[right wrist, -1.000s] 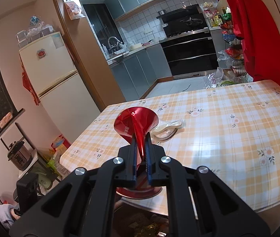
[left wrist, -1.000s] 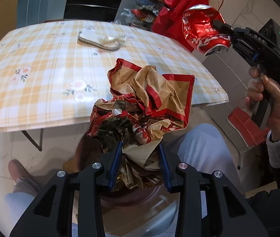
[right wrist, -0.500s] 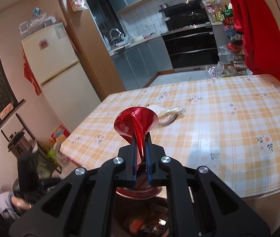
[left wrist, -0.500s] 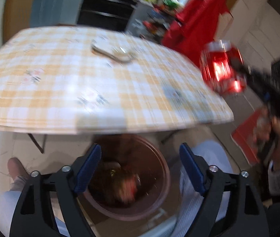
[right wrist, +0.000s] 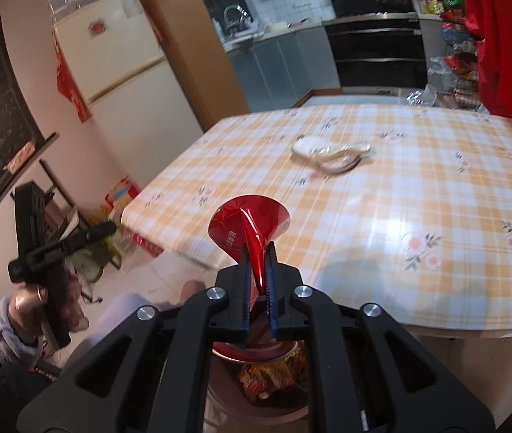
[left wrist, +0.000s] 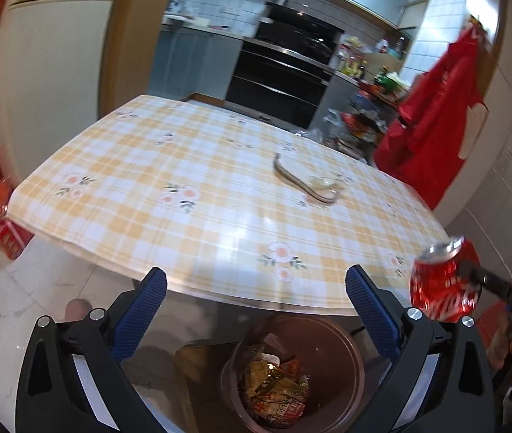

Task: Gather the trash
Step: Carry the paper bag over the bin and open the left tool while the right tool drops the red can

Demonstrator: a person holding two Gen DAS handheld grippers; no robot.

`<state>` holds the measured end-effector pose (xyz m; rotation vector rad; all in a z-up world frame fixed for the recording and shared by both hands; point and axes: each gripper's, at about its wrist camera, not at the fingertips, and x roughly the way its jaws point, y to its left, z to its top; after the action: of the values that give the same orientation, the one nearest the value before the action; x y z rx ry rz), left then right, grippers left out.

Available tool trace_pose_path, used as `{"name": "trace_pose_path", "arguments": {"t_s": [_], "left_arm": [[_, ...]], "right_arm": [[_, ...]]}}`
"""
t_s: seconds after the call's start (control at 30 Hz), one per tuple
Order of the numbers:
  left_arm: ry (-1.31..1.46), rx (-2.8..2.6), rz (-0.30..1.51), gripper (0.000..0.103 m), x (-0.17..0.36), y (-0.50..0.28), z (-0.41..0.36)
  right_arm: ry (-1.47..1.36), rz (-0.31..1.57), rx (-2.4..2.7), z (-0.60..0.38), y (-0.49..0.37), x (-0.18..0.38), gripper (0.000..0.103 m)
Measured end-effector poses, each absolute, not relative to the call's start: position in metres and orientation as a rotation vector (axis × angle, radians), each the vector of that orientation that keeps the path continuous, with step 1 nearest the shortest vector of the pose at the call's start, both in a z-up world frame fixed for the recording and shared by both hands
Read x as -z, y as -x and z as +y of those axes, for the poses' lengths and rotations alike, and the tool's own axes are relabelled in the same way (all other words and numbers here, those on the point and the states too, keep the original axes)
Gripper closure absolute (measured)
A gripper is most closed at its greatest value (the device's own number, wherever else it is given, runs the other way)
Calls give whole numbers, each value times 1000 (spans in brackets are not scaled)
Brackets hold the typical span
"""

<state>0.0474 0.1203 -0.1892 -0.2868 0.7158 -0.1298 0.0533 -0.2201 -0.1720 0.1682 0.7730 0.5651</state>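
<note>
My left gripper (left wrist: 256, 296) is open and empty above a brown trash bin (left wrist: 342, 342) on the floor; crumpled red and gold wrappers (left wrist: 277, 386) lie inside it. My right gripper (right wrist: 259, 267) is shut on a crushed red cola can (right wrist: 248, 223), held over the bin (right wrist: 220, 393). The can (left wrist: 443, 281) shows at the right of the left wrist view. A clear plastic wrapper (left wrist: 310, 184) lies on the checked table (left wrist: 183, 209); it also shows in the right wrist view (right wrist: 332, 151).
The table's near edge overhangs the bin. A fridge (right wrist: 126, 83) stands at the left, red boxes (left wrist: 3, 231) on the floor beside it. A red cloth (left wrist: 433, 122) hangs at the right. Kitchen cabinets and an oven (left wrist: 285, 79) are behind.
My left gripper opened and let the crumpled wrappers fall into the bin, then tilted up toward the table. My right gripper moved the can lower, toward the bin.
</note>
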Motion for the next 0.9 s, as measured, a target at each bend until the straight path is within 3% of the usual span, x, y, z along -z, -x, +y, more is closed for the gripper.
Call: {"name": "trace_pose_path", "arguments": {"t_s": [0.3,0.4,0.57,0.63,0.67,0.73,0.9], "left_arm": [[312,110,731,6,198,-41,129],[308,112,735,6,199,-41,128],[312,115,744,6,202,-43,128],[309,113,747,6,203,-43,128],[307,113,750,6,204,-44,128],[302,113,755,6,205,-45,127],[273,127,773,6,209,-52,119]], "right_arm": [[-150,869,-612,-201,-50,192,91],[-153,897,-636,-195,-51,198,87],[-175,895,-621,-199,-52,200,63],[-179,885,-602,-203,-54,199,43],[-183,875,-586,-207,-54,198,38],[-184,865,-561,-211,-56,196,14],[-138,842,-479,-221,-64,195,6]]}}
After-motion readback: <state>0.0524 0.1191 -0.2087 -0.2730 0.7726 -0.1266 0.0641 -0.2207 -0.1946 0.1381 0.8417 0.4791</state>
